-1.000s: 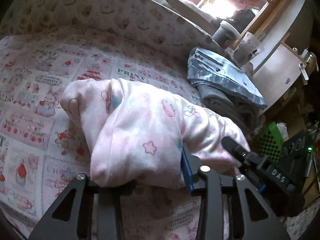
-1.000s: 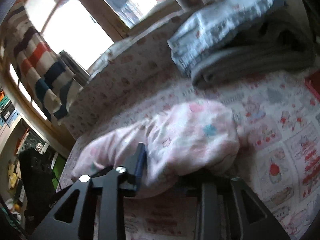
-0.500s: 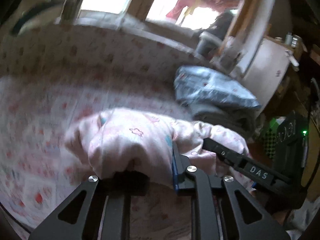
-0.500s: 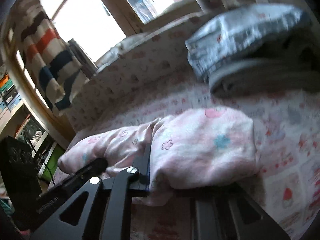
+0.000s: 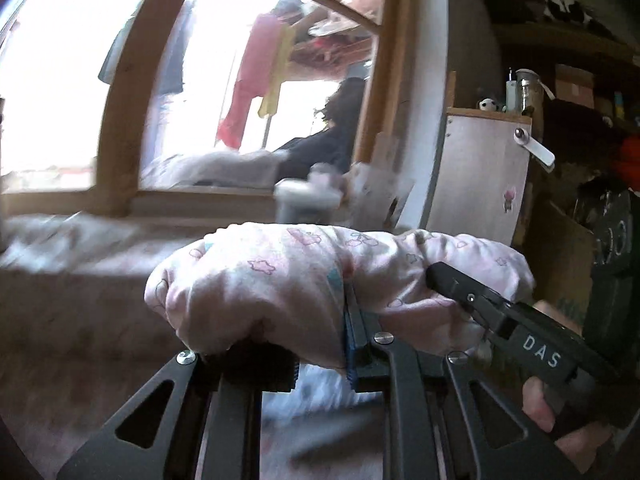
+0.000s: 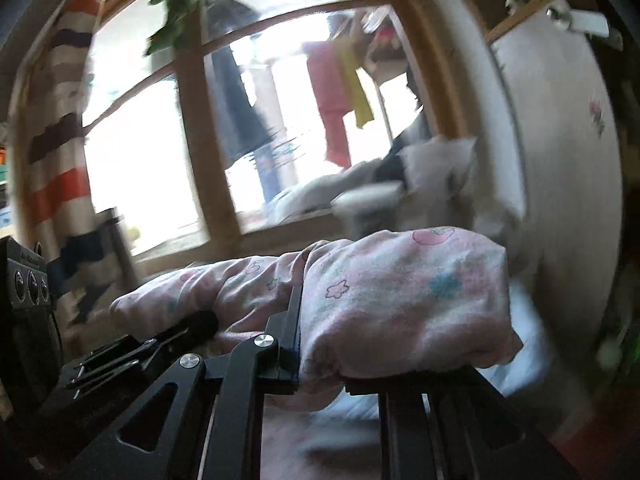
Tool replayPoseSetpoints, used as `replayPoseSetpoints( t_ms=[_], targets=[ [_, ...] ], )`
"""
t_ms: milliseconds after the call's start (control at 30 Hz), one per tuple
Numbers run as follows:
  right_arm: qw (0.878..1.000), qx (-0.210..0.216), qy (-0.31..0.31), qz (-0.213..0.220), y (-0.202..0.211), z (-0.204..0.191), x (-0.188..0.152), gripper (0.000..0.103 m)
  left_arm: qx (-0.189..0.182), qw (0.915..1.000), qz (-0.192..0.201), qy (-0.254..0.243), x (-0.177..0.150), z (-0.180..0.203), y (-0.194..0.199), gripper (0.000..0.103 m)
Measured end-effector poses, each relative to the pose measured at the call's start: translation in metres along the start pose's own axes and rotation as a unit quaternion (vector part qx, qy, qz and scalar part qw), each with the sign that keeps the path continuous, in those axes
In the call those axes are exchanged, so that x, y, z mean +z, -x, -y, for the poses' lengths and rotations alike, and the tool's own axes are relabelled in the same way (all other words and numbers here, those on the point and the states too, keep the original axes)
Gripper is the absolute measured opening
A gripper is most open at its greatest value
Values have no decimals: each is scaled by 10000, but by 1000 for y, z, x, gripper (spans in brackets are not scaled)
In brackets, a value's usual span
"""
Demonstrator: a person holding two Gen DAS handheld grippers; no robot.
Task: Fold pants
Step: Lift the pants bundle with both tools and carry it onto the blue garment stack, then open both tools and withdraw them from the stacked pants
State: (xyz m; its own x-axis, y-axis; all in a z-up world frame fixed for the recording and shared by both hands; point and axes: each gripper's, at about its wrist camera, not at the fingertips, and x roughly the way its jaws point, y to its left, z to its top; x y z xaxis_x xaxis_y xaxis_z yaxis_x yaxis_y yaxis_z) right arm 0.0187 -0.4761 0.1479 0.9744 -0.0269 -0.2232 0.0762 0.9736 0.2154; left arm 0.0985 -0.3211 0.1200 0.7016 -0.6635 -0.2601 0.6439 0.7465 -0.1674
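The folded pink pants (image 5: 260,292) with small star and cherry prints hang in the air, held as a thick bundle from both ends. My left gripper (image 5: 316,344) is shut on one end of the bundle, the cloth bulging over its fingers. In the right wrist view the same pants (image 6: 400,304) bulge over my right gripper (image 6: 332,356), which is shut on the other end. The right gripper (image 5: 472,300) also shows in the left wrist view, beside the cloth with a hand behind it. The left gripper (image 6: 160,340) shows at lower left in the right wrist view.
A large wooden-framed window (image 5: 128,120) fills the view ahead, with clothes hanging outside. A pale cabinet (image 5: 480,176) stands to the right, with dark shelves beyond it. A striped curtain (image 6: 60,152) hangs at the left. The patterned bed cover (image 5: 80,320) lies blurred below.
Both grippers closed on the pink bundle and lifted it off the bed. The views swung up from the bed cover and the stacked clothes to the window.
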Motion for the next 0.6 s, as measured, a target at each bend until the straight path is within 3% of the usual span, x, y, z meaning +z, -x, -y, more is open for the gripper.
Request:
replayPoseSetpoints(
  t_ms=[100,200,333,400,433,500,533,567,600],
  targets=[
    [9994,-328,-35,126,-20,28,16,15,-93,9999,18,-119,5,15,-44,16],
    [9973,-726,-57,-113,-57,59,16,15,-57,9995,-293,-72,-7,18,-85,16],
    [9917,-981,-7,-835,-96,81,-8,15,91,9933,-1148,32,-39,6,-132,17],
    [9883,-1033,-112,-1115,-106,88,-22,17,148,9884,-1513,-5,-55,0,-146,25],
    [9860,-1120,-81,-1230,-110,90,-29,19,170,9870,-1596,-54,-61,-2,-148,29],
    [9833,-1255,-92,-1317,-113,91,-37,36,399,9863,-1597,-99,-66,-6,-146,57],
    [9820,-1333,-93,-1334,-113,91,-38,42,492,9858,-1606,-47,-67,-9,-144,78],
    [9805,-1426,-98,-1345,-112,92,-38,54,513,9847,-1662,53,-67,-16,-141,85],
    [9790,-1508,-135,-1364,-110,95,-38,62,461,9834,-1752,128,-68,-22,-139,85]
  ],
)
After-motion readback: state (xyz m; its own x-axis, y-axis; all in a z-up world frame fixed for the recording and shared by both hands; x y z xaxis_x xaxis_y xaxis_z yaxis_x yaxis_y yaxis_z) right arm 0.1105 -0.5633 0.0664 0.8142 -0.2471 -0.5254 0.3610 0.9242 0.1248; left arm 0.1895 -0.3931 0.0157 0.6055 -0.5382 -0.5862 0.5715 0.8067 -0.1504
